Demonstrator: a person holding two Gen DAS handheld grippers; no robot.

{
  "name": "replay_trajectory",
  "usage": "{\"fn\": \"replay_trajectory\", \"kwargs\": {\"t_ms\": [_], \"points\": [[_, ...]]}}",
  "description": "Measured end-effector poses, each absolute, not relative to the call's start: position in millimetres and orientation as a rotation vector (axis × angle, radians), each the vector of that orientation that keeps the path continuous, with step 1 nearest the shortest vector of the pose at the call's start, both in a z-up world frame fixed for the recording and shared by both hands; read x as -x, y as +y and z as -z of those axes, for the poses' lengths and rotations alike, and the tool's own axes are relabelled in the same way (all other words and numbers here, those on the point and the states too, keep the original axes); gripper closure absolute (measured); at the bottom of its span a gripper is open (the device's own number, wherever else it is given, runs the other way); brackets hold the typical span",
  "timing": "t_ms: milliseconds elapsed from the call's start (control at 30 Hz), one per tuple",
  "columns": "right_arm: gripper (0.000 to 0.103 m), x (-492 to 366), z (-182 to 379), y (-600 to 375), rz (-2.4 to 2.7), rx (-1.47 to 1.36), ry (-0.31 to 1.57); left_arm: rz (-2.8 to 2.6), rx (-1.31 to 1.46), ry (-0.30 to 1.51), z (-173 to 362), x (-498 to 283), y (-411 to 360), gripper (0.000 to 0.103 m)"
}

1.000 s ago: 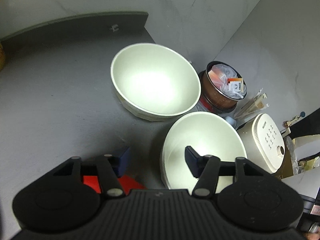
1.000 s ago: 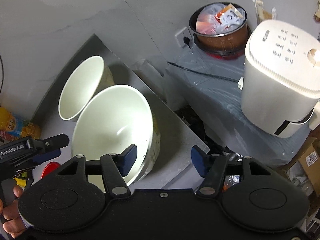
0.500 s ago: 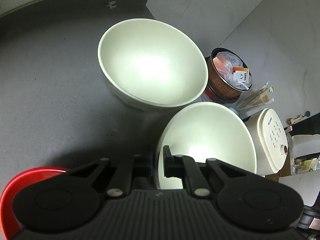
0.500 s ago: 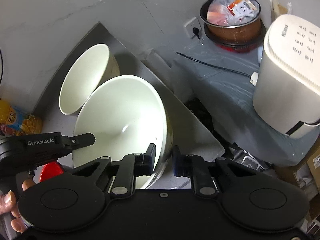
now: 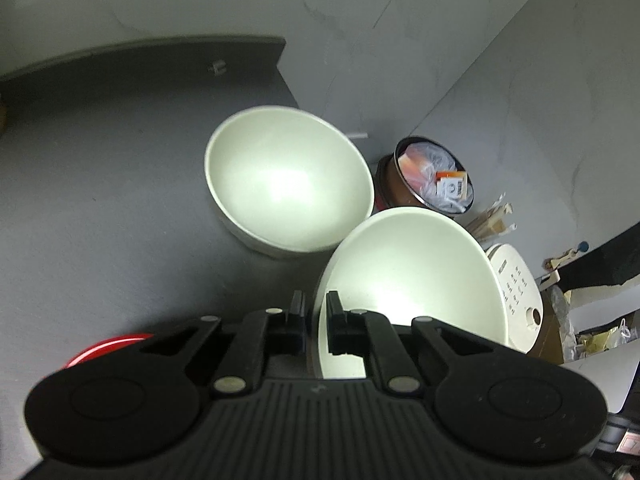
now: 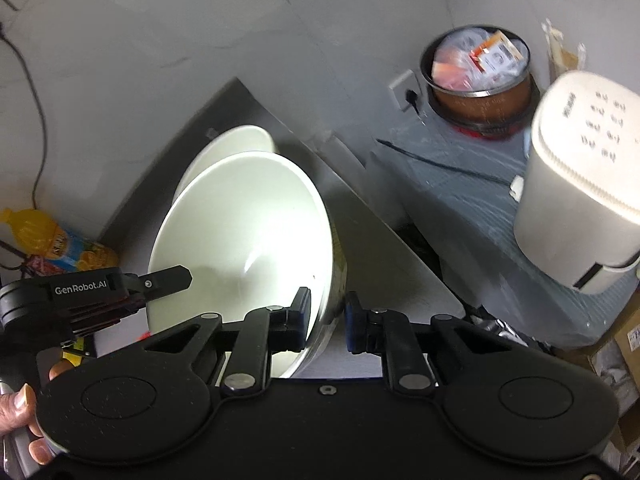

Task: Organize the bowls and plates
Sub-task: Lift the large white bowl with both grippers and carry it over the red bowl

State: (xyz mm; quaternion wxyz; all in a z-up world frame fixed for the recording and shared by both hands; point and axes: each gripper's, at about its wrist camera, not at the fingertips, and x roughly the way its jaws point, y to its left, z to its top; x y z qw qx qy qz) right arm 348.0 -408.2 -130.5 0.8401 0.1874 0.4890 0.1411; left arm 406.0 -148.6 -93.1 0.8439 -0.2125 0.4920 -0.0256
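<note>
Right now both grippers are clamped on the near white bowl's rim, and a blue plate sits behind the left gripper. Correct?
Not quite: the plate is red, as the left wrist view shows. Otherwise right: the left gripper and right gripper are both clamped on the near white bowl.

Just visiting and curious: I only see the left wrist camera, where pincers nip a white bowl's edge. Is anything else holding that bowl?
Observer: Yes. The right gripper pinches the bowl on its rim too, across from the left gripper.
Operator: Is a person there?
Observer: A hand grips the left tool's handle.
Operator: Anything else I'm missing?
Observer: A yellow drink bottle sits off to the left, by the wall.
</note>
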Motion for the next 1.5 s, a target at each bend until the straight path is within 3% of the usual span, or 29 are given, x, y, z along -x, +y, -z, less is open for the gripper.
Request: {"fn": "replay_trajectory", "kwargs": {"t_ms": [633, 1500], "points": [[0.085, -330.0, 92.2, -347.5, -0.479, -0.315, 0.996, -0.072, 0.526, 0.955, 51.2, -352.7, -77.5, 0.095], [0.084, -296.0, 104.4, -278.0, -0.639, -0.121, 1.065, -0.234, 0.612, 1.014, 87.3, -274.6, -32.2, 0.095]]}}
